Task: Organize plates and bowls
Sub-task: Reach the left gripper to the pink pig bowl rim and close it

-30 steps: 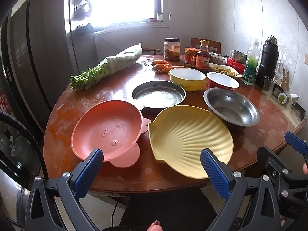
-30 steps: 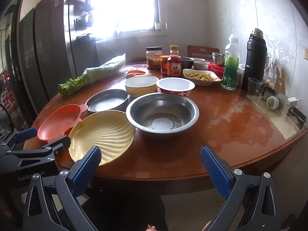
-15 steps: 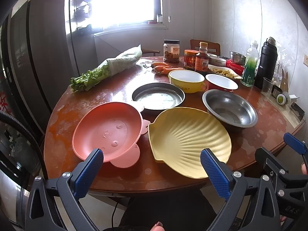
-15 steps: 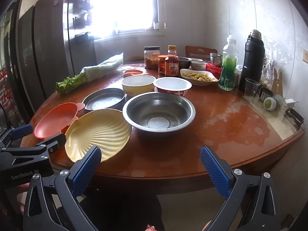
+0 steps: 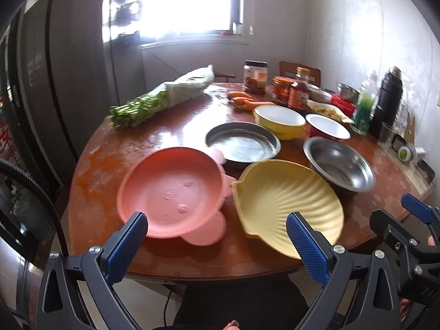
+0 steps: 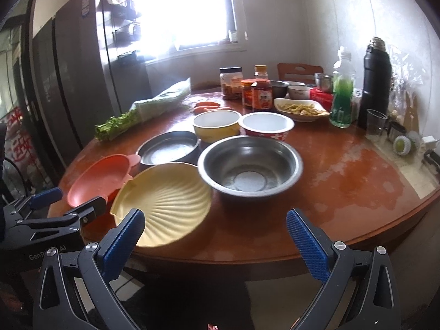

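Observation:
On the round wooden table [image 5: 154,143] lie a pink plate [image 5: 170,192], a yellow shell-shaped plate [image 5: 286,203], a flat steel pan [image 5: 242,144], a steel bowl [image 5: 339,163], a yellow bowl [image 5: 279,121] and a red-and-white bowl [image 5: 327,129]. My left gripper [image 5: 216,236] is open and empty, just before the table's near edge, facing the pink and yellow plates. My right gripper [image 6: 216,233] is open and empty, facing the yellow plate [image 6: 165,203] and steel bowl [image 6: 249,165].
Bagged greens [image 5: 162,96], carrots [image 5: 242,100], jars and a sauce bottle [image 5: 299,93] stand at the back. A dish of food [image 6: 301,108], a green bottle [image 6: 341,101], a black flask [image 6: 376,79] and a cup [image 6: 375,123] stand at the right. A fridge [image 6: 82,82] is at the left.
Both grippers have moved forward and a little nearer the table; the plates look larger. Both stay open. Nothing on the table has moved.

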Demonstrator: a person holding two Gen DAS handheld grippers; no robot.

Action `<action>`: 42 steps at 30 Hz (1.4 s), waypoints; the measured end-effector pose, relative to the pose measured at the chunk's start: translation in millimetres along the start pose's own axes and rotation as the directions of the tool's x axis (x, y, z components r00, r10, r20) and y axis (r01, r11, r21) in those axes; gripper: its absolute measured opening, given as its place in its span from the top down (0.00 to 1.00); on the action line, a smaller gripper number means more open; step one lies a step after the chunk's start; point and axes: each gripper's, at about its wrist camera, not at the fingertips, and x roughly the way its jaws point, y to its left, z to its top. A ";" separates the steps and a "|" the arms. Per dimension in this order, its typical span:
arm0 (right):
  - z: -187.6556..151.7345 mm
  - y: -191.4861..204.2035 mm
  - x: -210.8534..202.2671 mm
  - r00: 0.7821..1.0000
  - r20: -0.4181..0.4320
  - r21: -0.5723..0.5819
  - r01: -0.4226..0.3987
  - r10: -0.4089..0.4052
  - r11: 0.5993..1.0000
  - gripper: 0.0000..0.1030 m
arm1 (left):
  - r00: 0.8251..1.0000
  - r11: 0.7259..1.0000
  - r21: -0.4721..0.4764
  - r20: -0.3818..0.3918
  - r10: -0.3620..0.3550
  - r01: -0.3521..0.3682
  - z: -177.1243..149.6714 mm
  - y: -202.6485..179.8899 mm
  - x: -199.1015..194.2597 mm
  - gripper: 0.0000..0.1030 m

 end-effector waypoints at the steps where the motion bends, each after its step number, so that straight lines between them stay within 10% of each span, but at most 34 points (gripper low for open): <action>1: 3.3 4.0 1.2 1.000 0.002 -0.008 -0.005 0.005 1.000 0.00 | 1.000 1.000 -0.005 -0.001 0.009 -0.009 1.9 7.5 -0.7 0.01; 15: 38.5 85.6 33.2 0.994 0.005 -0.185 -0.108 0.111 0.977 0.00 | 0.992 0.984 -0.125 -0.023 0.126 -0.128 13.9 102.0 5.9 0.01; 37: 66.3 140.5 147.4 0.960 -0.245 -0.302 -0.209 0.136 0.930 0.01 | 0.986 0.992 -0.115 -0.164 0.037 -0.056 15.4 121.9 71.0 0.05; 42: 65.6 142.4 160.8 0.939 -0.309 -0.315 -0.250 0.150 0.916 0.30 | 0.985 0.992 -0.125 -0.173 -0.003 -0.019 13.8 122.4 75.3 0.17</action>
